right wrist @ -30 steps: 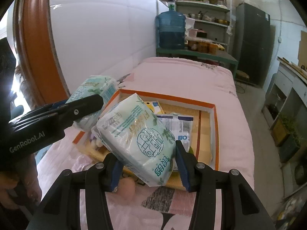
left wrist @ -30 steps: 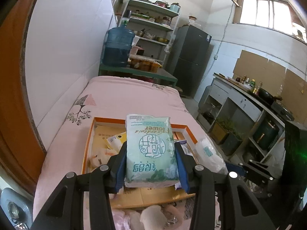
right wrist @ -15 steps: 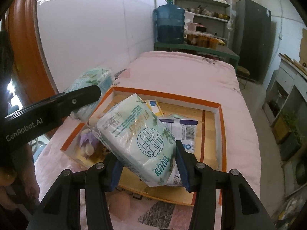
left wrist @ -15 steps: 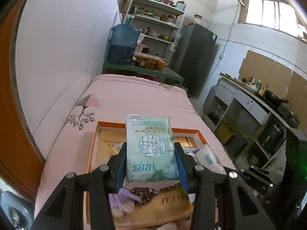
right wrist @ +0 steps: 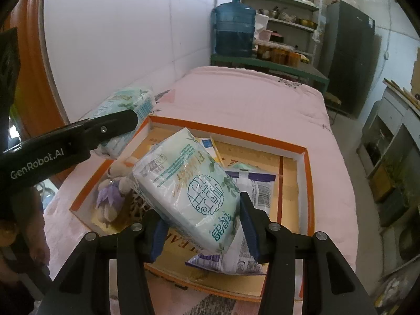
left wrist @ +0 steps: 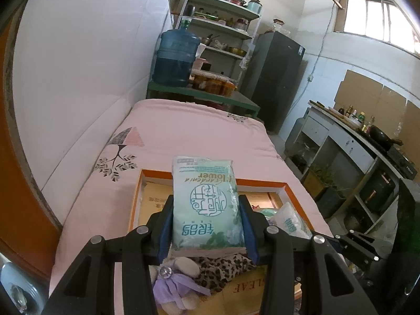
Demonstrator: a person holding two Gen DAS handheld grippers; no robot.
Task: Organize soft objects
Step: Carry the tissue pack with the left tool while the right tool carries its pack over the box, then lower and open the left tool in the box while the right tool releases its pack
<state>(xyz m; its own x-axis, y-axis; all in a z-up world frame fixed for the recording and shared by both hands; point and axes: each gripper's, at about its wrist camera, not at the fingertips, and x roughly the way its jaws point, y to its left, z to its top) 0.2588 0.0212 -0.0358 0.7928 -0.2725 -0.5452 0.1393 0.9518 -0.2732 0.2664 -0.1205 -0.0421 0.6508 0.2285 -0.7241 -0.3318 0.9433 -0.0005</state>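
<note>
Carrying two tissue packs over the orange-rimmed box (right wrist: 305, 155) on the bed.
Left tongs (left wrist: 207, 225) clamp one tissue pack (left wrist: 206, 204); right tongs (right wrist: 203, 227) clamp another (right wrist: 189, 191), tilted, which might slip or land crooked.

Glossy plastic tissue pack (left wrist: 207, 204), matt cardboard tray (right wrist: 304, 155), soft pink cloth cover (left wrist: 189, 136).

A home kitchen: pot-laden shelves (left wrist: 223, 23), fridge (left wrist: 275, 78), wok on a stove (left wrist: 380, 137), water jug (left wrist: 176, 57)
</note>
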